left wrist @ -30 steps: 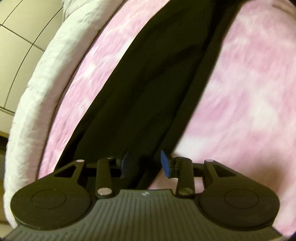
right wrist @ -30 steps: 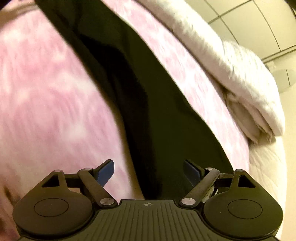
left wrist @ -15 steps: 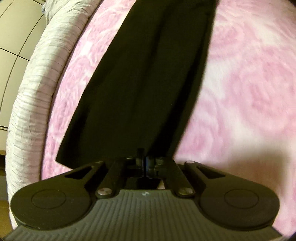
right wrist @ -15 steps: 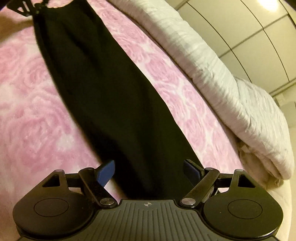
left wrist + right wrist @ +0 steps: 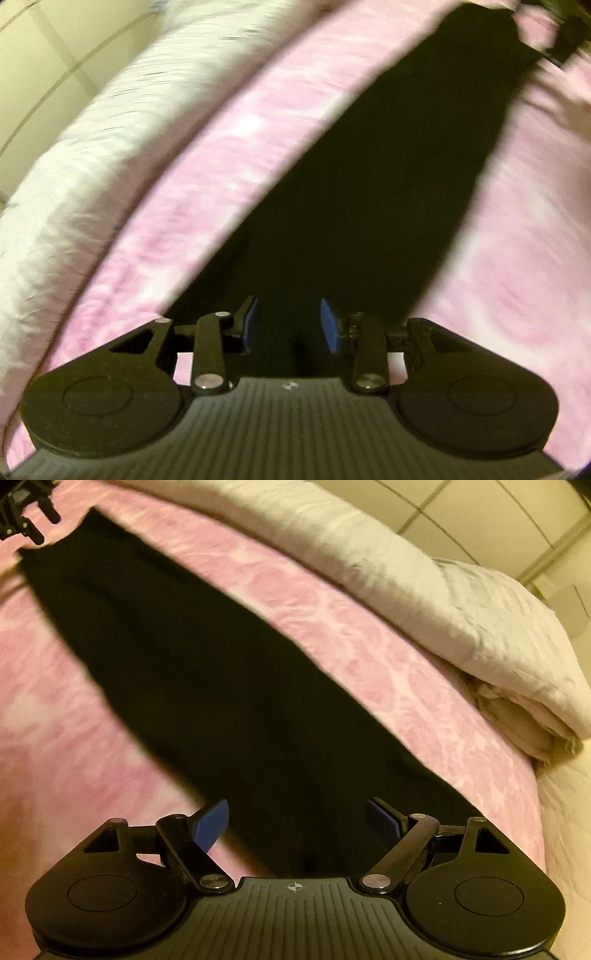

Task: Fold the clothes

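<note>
One pink bedspread [image 5: 207, 192] with a pale rose pattern fills most of both views, and it is blurred in many places. Along its far edge lies a white, crinkled quilt [image 5: 424, 579], rolled up into a thick bundle; in the left wrist view the same quilt [image 5: 92, 147] runs along the left side of the pink cover, and behind it a cream wall with thin dark lines is visible. On the bedspread rests a long black garment [image 5: 207, 672], laid flat as a narrow strip between the two grippers; it is too dark to say which kind of clothing it is. In the left wrist view the garment [image 5: 369, 206] starts under the gripper and reaches to the upper right corner, where it becomes narrower. The right gripper [image 5: 297, 825] hovers over one end of the strip with its blue-padded fingers [image 5: 212, 825] wide apart, and the black cloth passes between them without being pinched. The left gripper [image 5: 288, 323] stands over the other end, its fingers [image 5: 330, 325] also apart with the cloth between them, not clamped. In the upper left corner of the right wrist view a small part of the left gripper [image 5: 22, 513] shows just beside the far end of the garment.
</note>
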{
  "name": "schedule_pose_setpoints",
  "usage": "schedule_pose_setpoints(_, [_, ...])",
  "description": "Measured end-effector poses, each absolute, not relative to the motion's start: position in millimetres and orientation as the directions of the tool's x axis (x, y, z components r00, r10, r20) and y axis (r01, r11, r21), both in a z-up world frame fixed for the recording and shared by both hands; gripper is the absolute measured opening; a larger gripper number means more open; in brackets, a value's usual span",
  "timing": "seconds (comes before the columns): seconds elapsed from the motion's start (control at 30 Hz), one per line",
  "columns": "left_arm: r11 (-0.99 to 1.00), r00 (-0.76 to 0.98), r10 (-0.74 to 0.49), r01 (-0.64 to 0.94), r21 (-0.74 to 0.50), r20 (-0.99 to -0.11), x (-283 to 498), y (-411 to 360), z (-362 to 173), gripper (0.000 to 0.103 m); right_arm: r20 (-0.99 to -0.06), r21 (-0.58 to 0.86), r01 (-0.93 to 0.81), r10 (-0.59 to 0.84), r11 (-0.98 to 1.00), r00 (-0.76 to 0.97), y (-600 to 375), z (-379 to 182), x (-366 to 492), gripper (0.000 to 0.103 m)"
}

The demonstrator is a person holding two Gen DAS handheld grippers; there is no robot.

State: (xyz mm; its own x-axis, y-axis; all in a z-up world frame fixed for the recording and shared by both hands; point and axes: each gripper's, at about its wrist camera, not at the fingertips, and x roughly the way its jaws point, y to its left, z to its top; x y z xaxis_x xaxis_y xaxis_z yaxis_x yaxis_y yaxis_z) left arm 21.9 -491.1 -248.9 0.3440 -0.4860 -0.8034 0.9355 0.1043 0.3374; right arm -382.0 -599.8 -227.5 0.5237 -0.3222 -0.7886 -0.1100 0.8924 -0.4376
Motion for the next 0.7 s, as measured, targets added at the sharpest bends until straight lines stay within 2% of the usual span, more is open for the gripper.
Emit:
schedule_pose_setpoints(0.13, [0.181, 0.423, -0.428, 0.906, 0.383, -0.798, 67.2, -537.7, -270.6, 0.032, -0.782, -0.429, -0.046, -0.345, 0.902, 0.518, -649.0, -226.2, -353.8, 0.082])
schedule_pose_setpoints(0.23, [0.201, 0.441, -0.371, 0.898, 0.393, -0.817, 86.4, -565.2, -290.6, 0.031, -0.774, -0.433, -0.003, -0.369, 0.902, 0.515, -690.8, -225.4, -334.1, 0.074])
schedule_pose_setpoints(0.37, [0.182, 0.464, -0.322, 0.886, 0.427, -0.826, 89.0, -580.8, -309.6, 0.025, -0.778, -0.41, 0.076, -0.392, 0.909, 0.491, -769.5, -236.9, -309.0, 0.071])
schedule_pose_setpoints(0.53, [0.213, 0.538, -0.282, 0.843, 0.495, -0.795, 90.3, -591.1, -316.0, 0.028, -0.821, -0.378, 0.079, -0.373, 0.922, 0.432, -838.0, -271.0, -287.8, 0.064])
schedule_pose_setpoints(0.6, [0.2, 0.567, -0.264, 0.824, 0.53, -0.781, 85.8, -594.8, -318.8, 0.03, -0.831, -0.342, 0.098, -0.349, 0.935, 0.432, -862.0, -282.2, -282.9, 0.064])
schedule_pose_setpoints(0.67, [0.19, 0.604, -0.238, 0.797, 0.573, -0.761, 79.7, -598.8, -320.6, 0.031, -0.832, -0.283, 0.137, -0.314, 0.949, 0.457, -882.2, -284.6, -282.5, 0.072])
schedule_pose_setpoints(0.7, [0.188, 0.619, -0.223, 0.785, 0.59, -0.753, 77.0, -601.7, -320.9, 0.03, -0.831, -0.259, 0.155, -0.302, 0.953, 0.468, -889.3, -284.1, -283.5, 0.072])
